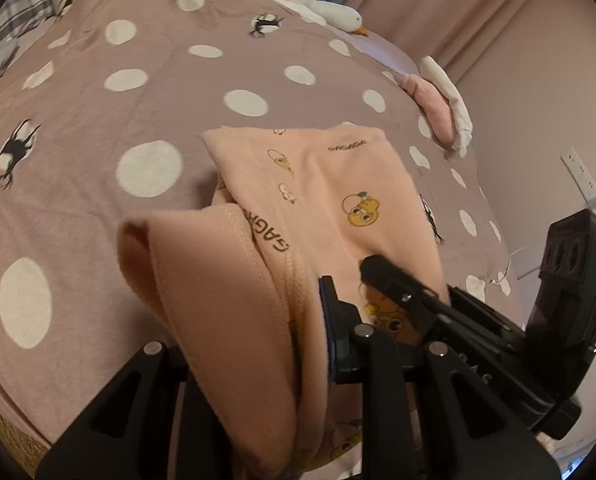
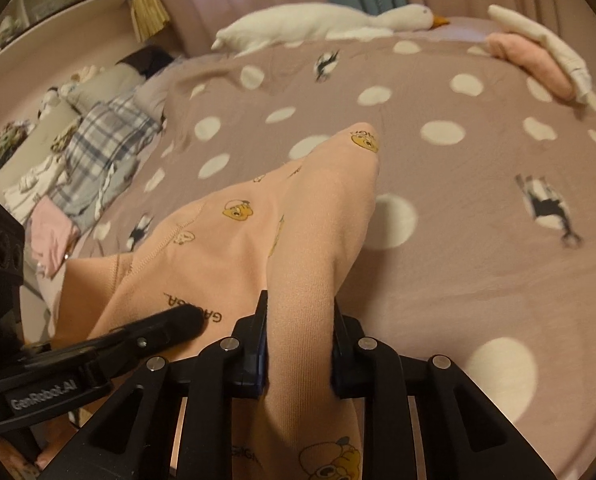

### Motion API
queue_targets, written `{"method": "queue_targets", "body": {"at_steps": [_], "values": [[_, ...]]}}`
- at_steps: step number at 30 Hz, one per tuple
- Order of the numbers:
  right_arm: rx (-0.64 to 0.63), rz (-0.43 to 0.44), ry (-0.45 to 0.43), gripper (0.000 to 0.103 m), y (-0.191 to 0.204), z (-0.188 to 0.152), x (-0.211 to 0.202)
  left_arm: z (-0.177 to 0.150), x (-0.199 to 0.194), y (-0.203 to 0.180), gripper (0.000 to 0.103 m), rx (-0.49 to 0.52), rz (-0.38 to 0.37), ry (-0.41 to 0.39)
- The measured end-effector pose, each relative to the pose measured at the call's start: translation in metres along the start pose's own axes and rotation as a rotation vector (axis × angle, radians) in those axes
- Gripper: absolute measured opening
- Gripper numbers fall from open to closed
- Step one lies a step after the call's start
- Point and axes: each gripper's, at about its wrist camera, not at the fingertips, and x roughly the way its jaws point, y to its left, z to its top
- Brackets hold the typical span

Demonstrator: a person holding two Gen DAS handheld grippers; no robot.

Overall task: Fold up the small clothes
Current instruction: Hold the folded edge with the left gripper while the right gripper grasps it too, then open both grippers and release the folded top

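Both left gripper and right gripper clamped on the peach garment, lifted off the bedspread, far end trailing toward 12 o'clock. Soft, floppy, light stuff; best pinched at hems.

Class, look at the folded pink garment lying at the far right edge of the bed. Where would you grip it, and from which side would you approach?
Take the folded pink garment at its rounded fold edge, which faces the middle of the bed, coming in low from that side. A white folded piece lies along its far side, so an approach from there would likely catch both.
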Motion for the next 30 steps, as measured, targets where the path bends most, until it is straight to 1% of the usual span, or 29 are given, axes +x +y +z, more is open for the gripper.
{"method": "queue_targets", "body": {"at_steps": [5, 11, 18, 24, 27, 28, 30], "values": [[0.021, -0.028, -0.014, 0.025, -0.014, 0.001, -0.007, 0.000, 0.013, -0.020, 0.021, 0.052, 0.009, 0.012], [0.051, -0.046, -0.010, 0.025, -0.031, -0.003, -0.007, -0.002, 0.030, -0.031, 0.019, 0.088, 0.029, 0.032], [0.078, -0.045, -0.003, 0.025, -0.041, -0.012, -0.001, -0.006, 0.046, -0.027, 0.018, 0.091, 0.049, 0.070], [0.123, -0.059, 0.032, 0.025, -0.051, -0.020, 0.007, -0.014, 0.061, -0.024, 0.019, 0.091, 0.069, 0.120], [0.139, -0.067, 0.052, 0.025, -0.055, -0.024, 0.010, -0.017, 0.065, -0.024, 0.020, 0.096, 0.078, 0.129], [0.140, -0.073, 0.059, 0.025, -0.056, -0.025, 0.011, -0.017, 0.065, -0.024, 0.023, 0.097, 0.083, 0.131], [0.142, -0.084, 0.068, 0.025, -0.057, -0.026, 0.012, -0.017, 0.067, -0.024, 0.024, 0.091, 0.088, 0.135]]}}
